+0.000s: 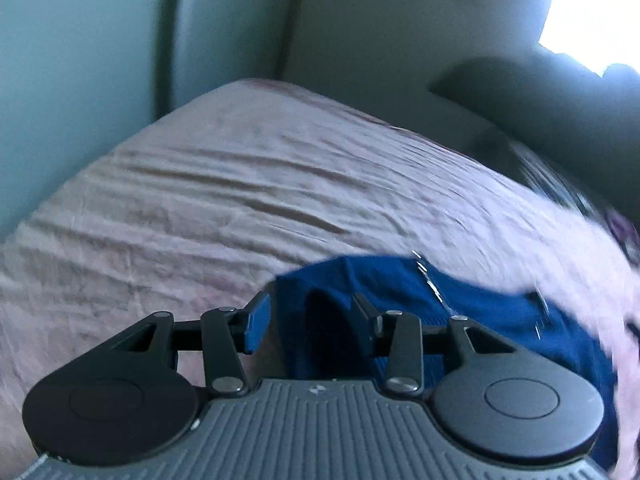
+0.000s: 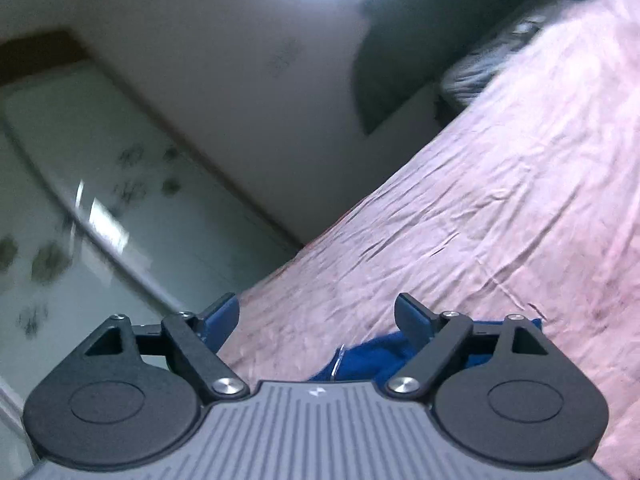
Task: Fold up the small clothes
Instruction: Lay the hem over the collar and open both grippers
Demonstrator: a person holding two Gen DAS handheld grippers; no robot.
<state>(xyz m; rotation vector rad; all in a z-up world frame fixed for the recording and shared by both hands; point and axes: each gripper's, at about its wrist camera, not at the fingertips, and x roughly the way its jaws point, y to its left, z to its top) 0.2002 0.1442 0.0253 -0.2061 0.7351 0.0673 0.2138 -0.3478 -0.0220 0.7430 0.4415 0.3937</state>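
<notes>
The blue garment (image 1: 460, 312) lies on the bed (image 1: 200, 208), which is covered with a wrinkled pink sheet. All positions below are given relative to this garment.

Left claw (image 1: 312, 316): the jaws stand partly open. A raised fold of the garment sits in the gap between them, close to the right finger; the frame is blurred, and no pad is seen pressing on the cloth. The rest of the garment spreads to the right of the claw and beneath its body.

Right claw (image 2: 320, 316): the jaws stand wide apart and hold nothing. The garment (image 2: 376, 352) lies below and behind the fingertips, partly hidden under the right finger linkage and the claw body. Bare sheet (image 2: 500, 208) fills the area ahead of the garment.

A dark cushion (image 2: 400, 60) sits well beyond the garment, against the wall.
</notes>
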